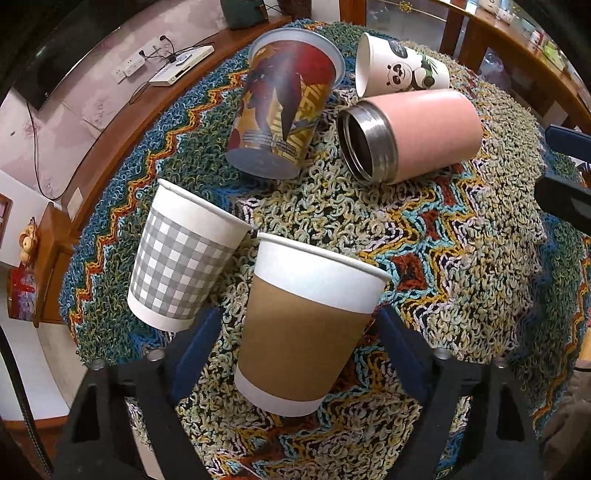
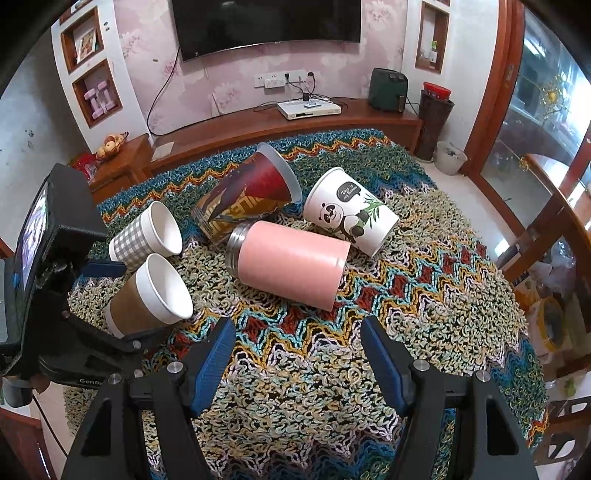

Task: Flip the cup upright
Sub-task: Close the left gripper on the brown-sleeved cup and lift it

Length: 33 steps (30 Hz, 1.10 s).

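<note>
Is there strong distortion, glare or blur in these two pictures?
Left wrist view: fisheye bends the wooden shelf into an arc, black corners; brown cup sharp. Right wrist view: TV curved, bright glare on the glass door; pink cup sharp.

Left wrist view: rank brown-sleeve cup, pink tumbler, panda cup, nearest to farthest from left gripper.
1. brown-sleeve cup: between the left gripper fingers, on its side.
2. pink tumbler: ahead, right, lying down.
3. panda cup: far right, behind the tumbler.
</note>
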### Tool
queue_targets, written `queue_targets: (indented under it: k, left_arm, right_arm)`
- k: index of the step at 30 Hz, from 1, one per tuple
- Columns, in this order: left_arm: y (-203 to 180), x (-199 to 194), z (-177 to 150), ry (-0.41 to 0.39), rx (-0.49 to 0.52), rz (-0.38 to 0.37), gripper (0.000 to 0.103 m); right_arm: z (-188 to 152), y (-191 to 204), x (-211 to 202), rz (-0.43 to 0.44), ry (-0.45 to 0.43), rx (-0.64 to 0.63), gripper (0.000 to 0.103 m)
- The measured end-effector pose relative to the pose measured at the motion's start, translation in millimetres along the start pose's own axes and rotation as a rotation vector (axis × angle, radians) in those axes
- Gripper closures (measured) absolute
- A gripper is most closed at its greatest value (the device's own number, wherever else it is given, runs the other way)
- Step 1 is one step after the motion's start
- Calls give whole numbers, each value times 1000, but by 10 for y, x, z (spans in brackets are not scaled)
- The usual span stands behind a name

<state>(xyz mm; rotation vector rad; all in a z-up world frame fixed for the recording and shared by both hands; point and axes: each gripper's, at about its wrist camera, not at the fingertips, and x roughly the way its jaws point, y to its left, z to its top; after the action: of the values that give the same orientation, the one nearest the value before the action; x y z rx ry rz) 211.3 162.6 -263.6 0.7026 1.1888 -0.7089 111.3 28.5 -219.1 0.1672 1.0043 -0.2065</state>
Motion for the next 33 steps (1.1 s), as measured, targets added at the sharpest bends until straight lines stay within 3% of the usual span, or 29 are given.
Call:
queue_targets:
  k: [2,16,26,33]
  left_arm:
    - [-1,22,5,12,-8,0,30]
    - [-76,-144,-75,-44,-150,-7,32]
    - [-339,-624,-179,-82,-319,-47,32]
    - [-537,-822,-312,-65,-499,-126,32]
  right_arm:
    - [-5,-2,-5,-2,0,3,32]
    - [-56,-8,-54,-13,-9,2,32]
    - [-73,-133,-407,-20,-45,17,32]
    - [-160,-303,-645,-36,-36,26,32]
